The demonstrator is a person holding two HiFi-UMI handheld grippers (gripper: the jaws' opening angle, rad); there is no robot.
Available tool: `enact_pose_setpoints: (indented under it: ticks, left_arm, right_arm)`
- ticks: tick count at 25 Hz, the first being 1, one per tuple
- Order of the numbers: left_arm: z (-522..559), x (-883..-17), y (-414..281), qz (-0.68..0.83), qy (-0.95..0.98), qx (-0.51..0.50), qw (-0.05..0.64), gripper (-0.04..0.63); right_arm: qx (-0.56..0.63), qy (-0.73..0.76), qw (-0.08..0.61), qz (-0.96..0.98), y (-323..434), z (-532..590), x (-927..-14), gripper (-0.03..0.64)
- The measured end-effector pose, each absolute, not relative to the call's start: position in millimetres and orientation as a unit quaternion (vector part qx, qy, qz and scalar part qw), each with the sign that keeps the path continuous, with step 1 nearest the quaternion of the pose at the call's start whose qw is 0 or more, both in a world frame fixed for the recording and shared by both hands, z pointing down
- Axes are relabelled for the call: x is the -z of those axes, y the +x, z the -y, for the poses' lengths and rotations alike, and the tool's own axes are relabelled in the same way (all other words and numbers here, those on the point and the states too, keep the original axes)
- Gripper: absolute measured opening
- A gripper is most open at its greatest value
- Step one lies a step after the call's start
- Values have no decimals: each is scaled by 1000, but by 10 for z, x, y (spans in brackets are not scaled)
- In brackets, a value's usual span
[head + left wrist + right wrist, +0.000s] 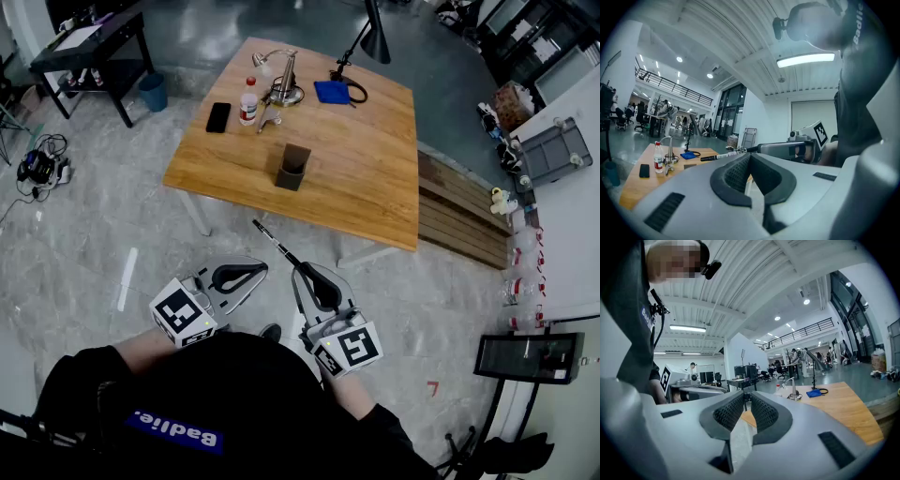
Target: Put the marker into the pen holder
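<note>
A dark square pen holder [292, 167] stands upright near the middle of the wooden table [375, 178], well ahead of both grippers. My right gripper [302, 268] is shut on the black marker [275, 244], which sticks out forward and to the left over the floor. In the left gripper view the marker [723, 155] shows level, held by the right gripper [761, 149]. In the right gripper view the jaw tips [746, 399] pinch it end-on. My left gripper [265, 269] [749, 157] is shut with nothing in it, beside the right one.
On the table's far side are a water bottle [248, 101], a black phone [218, 117], a metal stand [284, 84], a blue cloth [331, 92] and a black lamp [375, 37]. A wooden bench [464, 220] runs along the table's right. A blue bin [152, 92] stands at far left.
</note>
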State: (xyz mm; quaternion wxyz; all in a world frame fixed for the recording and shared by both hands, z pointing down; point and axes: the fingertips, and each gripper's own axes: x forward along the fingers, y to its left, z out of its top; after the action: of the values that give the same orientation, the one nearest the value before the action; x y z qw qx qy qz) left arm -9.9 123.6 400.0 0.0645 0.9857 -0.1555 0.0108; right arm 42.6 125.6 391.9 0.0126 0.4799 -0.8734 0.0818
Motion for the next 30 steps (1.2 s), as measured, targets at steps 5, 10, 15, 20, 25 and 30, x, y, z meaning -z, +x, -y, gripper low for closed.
enact_pose_setpoints:
  ticks: [5,10,15,20,25,30]
  left_arm:
    - [-1242,-4028,-104,158,985,-13,65,3]
    - [-1255,-4044,-51,162,985,-17,63,3]
    - [-1267,-4057,55,168,984,-19,62,3]
    - [-1226,-4022,169,185,981,-20,57,3]
    - [-1206,-4063,317,206,977,-19,56,3]
    - [-1113,-4138,386,225,972,-22,63,3]
  right_arm:
    - [-82,481,10,873,431,-1250,-3934,55]
    - [-82,477,9,875,476,-1241,-3947,55]
    - [-85,466,2,881,561,-1236,-3961,55]
    - [-86,455,4,886,684,-1219,-3983,55]
    - [-97,442,3,892,865,-1207,-4096,55]
    - [-106,431,9,896,973,-1121,-4197,55]
